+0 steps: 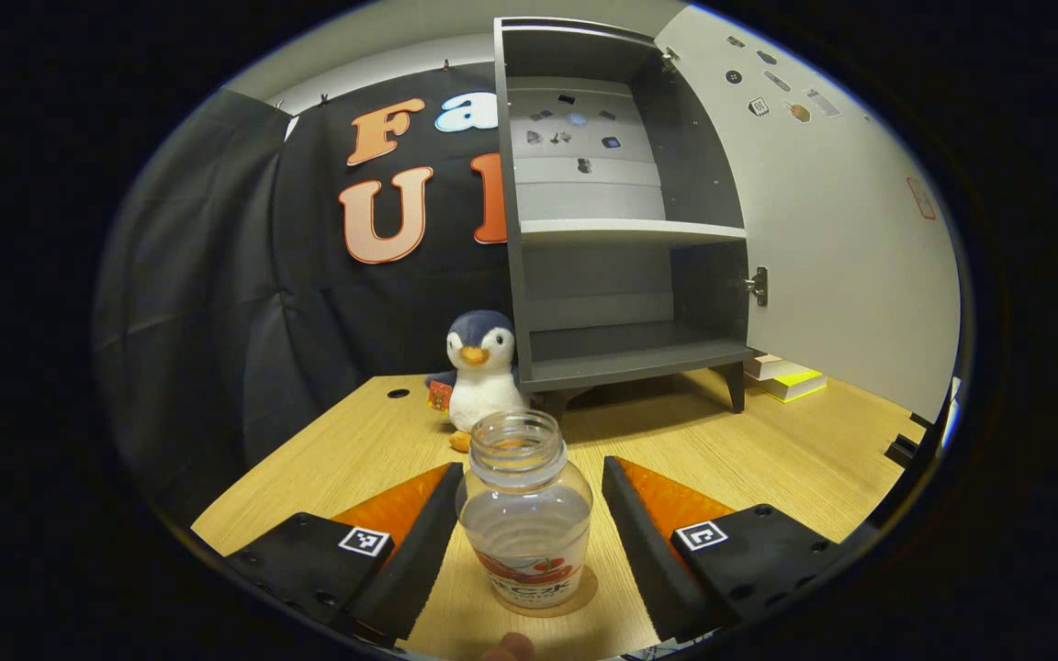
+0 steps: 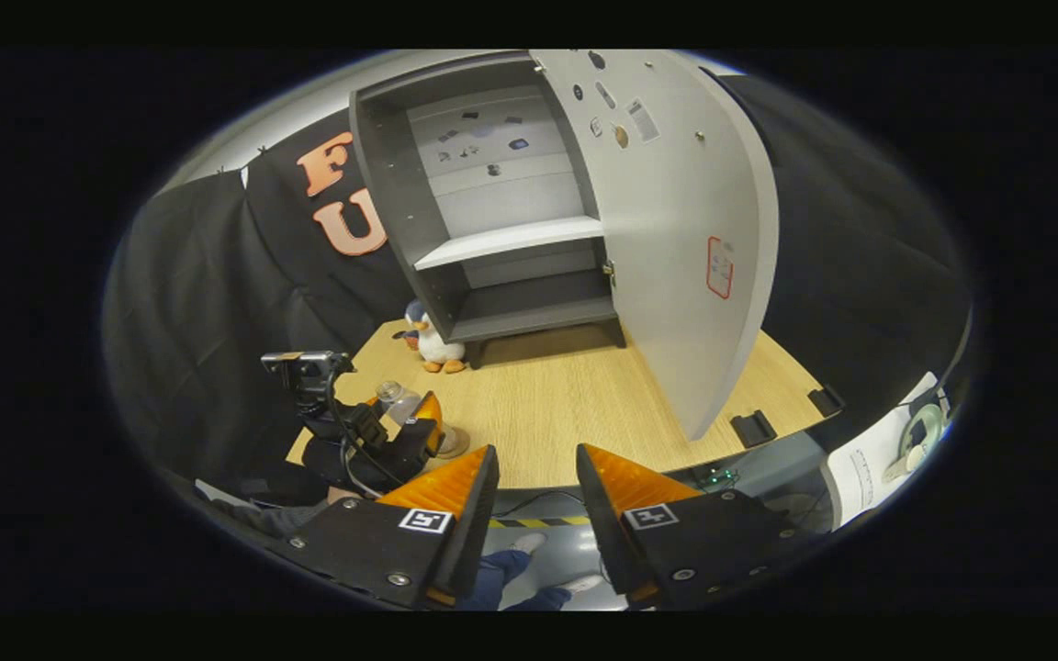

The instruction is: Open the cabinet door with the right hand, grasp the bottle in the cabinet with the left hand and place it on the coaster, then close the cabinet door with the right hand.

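your left gripper is open, its fingers flanking the bottle with a gap each side, touching nothing. the bottle stands upright on the coaster near the tabletop's front edge. your right gripper is open and empty, held off the front edge. the door stands wide open over the tabletop; bare wood lies between bottle and cabinet.

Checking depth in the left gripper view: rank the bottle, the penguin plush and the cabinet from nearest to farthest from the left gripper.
1. Bottle: between the left gripper's fingers, on the coaster.
2. Penguin plush: farther up the table, just left of centre.
3. Cabinet: behind the plush, door open to the right.
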Available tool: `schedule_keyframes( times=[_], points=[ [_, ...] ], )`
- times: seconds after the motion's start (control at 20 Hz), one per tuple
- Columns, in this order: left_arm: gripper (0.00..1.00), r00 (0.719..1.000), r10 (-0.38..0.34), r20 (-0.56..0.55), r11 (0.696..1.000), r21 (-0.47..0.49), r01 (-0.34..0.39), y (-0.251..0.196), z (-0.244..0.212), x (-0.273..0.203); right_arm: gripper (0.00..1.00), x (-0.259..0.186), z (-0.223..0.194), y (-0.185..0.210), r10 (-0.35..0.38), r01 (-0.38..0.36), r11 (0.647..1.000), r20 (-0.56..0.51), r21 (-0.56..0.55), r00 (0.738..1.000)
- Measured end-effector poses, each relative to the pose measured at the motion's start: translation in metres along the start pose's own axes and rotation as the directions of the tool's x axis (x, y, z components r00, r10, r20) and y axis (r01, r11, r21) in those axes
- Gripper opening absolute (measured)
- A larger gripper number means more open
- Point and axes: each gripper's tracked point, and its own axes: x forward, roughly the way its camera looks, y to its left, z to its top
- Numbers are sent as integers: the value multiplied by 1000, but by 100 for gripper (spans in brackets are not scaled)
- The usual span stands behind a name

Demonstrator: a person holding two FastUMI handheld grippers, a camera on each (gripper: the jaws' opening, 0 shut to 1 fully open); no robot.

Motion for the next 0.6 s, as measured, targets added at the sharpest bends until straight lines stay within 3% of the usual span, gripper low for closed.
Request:
schedule_keyframes(
  times=[0.4,0.6],
  points=[
    [97,998,14,68,1000,18,-15,4,53,-23,54,-25,10,0,35,-36,999,57,15,998],
    [96,995,9,95,1000,4,-9,-1,90,-43,54,-49,35,-8,34,-37,999,145,18,989]
  ],
)
